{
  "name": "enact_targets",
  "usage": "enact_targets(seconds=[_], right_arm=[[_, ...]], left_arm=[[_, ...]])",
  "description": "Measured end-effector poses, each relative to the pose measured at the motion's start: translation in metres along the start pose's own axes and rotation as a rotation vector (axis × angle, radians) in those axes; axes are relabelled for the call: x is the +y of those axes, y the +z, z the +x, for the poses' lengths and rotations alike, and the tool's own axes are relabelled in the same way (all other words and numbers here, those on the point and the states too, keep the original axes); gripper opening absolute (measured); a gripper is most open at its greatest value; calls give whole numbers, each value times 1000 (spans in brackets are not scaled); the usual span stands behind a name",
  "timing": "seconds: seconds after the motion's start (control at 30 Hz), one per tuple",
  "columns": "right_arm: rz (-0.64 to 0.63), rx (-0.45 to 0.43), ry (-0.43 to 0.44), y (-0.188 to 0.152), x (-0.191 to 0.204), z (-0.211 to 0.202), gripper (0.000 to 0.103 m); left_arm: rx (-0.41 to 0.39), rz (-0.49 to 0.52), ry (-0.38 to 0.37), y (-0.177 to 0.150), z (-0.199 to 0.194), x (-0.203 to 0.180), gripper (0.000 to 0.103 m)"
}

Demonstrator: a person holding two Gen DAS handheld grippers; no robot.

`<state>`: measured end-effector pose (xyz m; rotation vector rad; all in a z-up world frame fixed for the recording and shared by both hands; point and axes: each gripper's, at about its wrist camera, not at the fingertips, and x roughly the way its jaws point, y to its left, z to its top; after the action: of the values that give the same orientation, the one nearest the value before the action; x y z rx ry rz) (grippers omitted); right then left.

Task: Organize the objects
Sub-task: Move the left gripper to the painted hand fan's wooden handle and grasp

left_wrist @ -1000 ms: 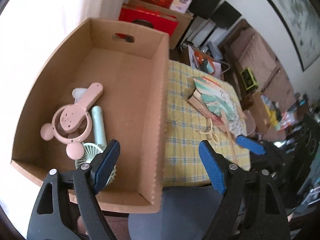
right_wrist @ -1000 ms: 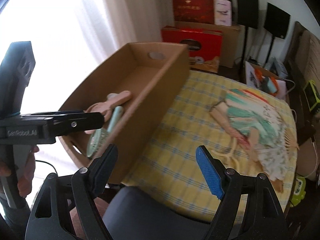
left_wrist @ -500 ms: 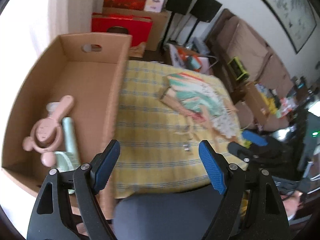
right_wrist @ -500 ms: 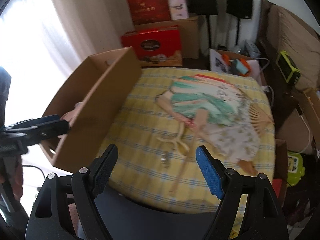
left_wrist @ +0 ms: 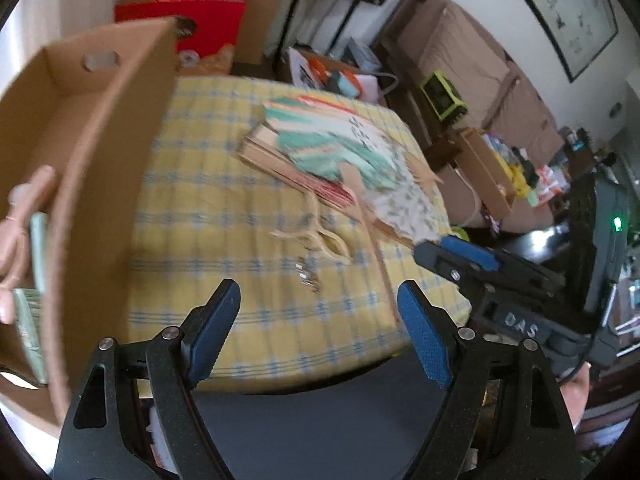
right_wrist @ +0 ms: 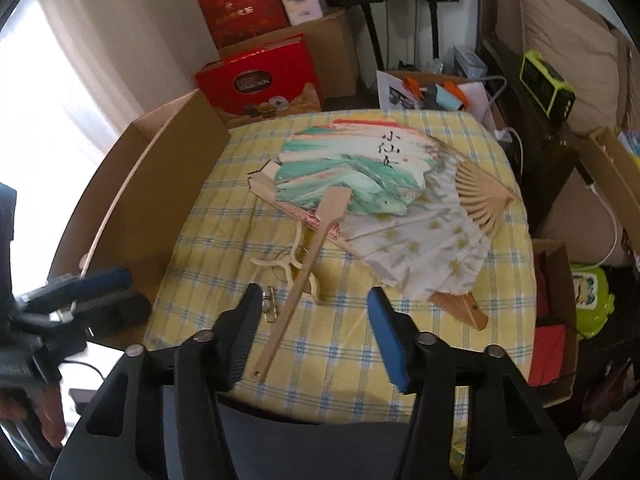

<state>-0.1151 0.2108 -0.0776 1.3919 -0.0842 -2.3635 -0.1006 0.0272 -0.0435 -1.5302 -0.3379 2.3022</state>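
A round paddle fan point(right_wrist: 352, 176) with green paint and a long wooden handle lies on the yellow checked tablecloth point(right_wrist: 400, 360), on top of an open white folding fan point(right_wrist: 436, 240) and a closed folded fan point(right_wrist: 280, 204). A cream tassel point(right_wrist: 288, 264) and small metal clips point(right_wrist: 270, 304) lie by the handle. My right gripper point(right_wrist: 316, 336) is open and empty, just above the handle's end. My left gripper point(left_wrist: 320, 336) is open and empty near the table's front edge. The cardboard box point(left_wrist: 92, 160) at left holds a pink handheld fan point(left_wrist: 20, 216) and a green one point(left_wrist: 28, 320).
A dark chair back point(right_wrist: 312, 448) sits under both grippers at the table's front. Red gift boxes point(right_wrist: 260, 80) and cartons stand behind the table. A green device point(right_wrist: 548, 84), a sofa and open boxes crowd the right side.
Both grippers swung right, away from the cardboard box and over the fans on the tablecloth. The right gripper came closer to the paddle fan's handle. Both stayed open.
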Motion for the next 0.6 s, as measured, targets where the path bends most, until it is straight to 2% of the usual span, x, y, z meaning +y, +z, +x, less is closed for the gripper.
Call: enact_targets(seconds=[0.17, 0.4, 0.53, 0.6], right_arm=[[74, 14, 57, 1, -16, 10, 48], [150, 41, 147, 6, -28, 28, 45], [183, 76, 200, 9, -29, 46, 43], [189, 89, 208, 9, -28, 54, 41]], left_arm=[[36, 50, -50, -7, 26, -21, 66], [79, 58, -54, -13, 50, -36, 66], [98, 81, -21, -15, 58, -43, 66], [111, 82, -16, -17, 63, -44, 62]])
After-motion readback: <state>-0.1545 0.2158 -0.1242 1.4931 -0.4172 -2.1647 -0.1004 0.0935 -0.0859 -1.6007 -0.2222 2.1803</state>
